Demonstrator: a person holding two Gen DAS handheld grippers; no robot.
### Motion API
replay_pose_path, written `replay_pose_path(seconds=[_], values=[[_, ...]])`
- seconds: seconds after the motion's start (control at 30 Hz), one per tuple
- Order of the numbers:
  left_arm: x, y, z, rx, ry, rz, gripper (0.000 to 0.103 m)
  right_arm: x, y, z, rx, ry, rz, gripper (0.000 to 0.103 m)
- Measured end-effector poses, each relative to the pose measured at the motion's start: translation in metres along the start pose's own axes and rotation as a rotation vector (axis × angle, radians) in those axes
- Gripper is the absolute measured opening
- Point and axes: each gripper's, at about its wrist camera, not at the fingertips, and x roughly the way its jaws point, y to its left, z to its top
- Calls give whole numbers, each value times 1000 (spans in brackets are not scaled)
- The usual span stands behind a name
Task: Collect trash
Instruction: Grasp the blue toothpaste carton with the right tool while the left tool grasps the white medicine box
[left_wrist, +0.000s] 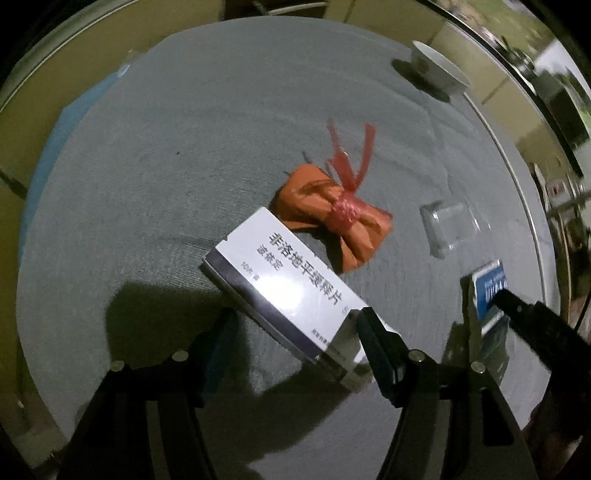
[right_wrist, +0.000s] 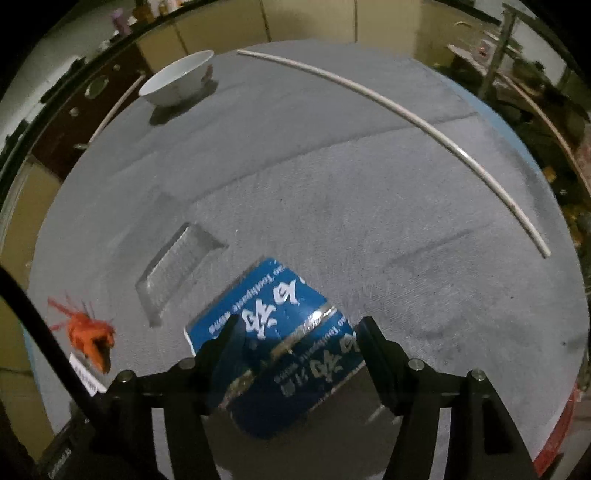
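Left gripper (left_wrist: 295, 325): two black ribbed fingers (left_wrist: 373, 339) parted about halfway, straddling a white box (left_wrist: 280, 284). Right finger against the box's near corner, left finger clear of its long side, so no squeeze visible. Box: flat rectangular cardboard, glossy white top with dark printed characters and a grey-violet band along its edge, lying aslant on the cloth (left_wrist: 147, 184).

Right gripper (right_wrist: 299, 332): same black fingers, also about half open, set on either side of a blue box (right_wrist: 280, 332). Pads seemingly just short of the carton, though blur leaves contact uncertain. Blue box: long glossy carton with white lettering and a thin silver stripe, tilted, lying on the grey cloth.

Just beyond the white box: orange bundle (left_wrist: 332, 218), crumpled and pinched at the middle like a bow, bound with red mesh (left_wrist: 345, 212) whose frayed strands stick upward.

Between bundle and blue box: clear plastic tray (left_wrist: 448, 225), shallow, rectangular, ridged along one side.

Further out: white bowl (right_wrist: 177, 79), smooth, glazed, upright near the far edge. Thin white stick (right_wrist: 406, 114), long and curved in this lens, lying across the woven, faintly creased cloth.
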Motion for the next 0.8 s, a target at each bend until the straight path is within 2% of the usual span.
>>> replay_pose_path(seconds=[0.13, 0.2, 0.37, 0.47, 0.5, 0.53, 0.6, 0.67, 0.8], values=[[-2, 0, -10, 32, 22, -10, 69, -5, -7, -9, -87, 0, 11, 48], [-4, 3, -12, 22, 35, -24, 68, -10, -15, -17, -82, 4, 38, 43], [-13, 19, -22, -4, 73, -49, 67, -22, -45, -28, 4, 40, 231, 43], [-25, 26, -25, -34, 63, -118, 65, -29, -66, -31, 106, 64, 360, 48], [-29, 26, -24, -41, 59, -124, 66, -29, -71, -31, 142, 75, 378, 61], [-33, 27, -21, -54, 57, -130, 66, -28, -76, -27, 184, 79, 385, 67], [-37, 25, -15, -78, 51, -140, 66, -29, -84, -25, 270, 89, 419, 67], [-35, 20, -7, -95, 64, -116, 68, -27, -82, -20, 291, 118, 414, 67], [-14, 15, 11, -136, 95, -69, 68, -28, -69, -9, 297, 101, 344, 67]])
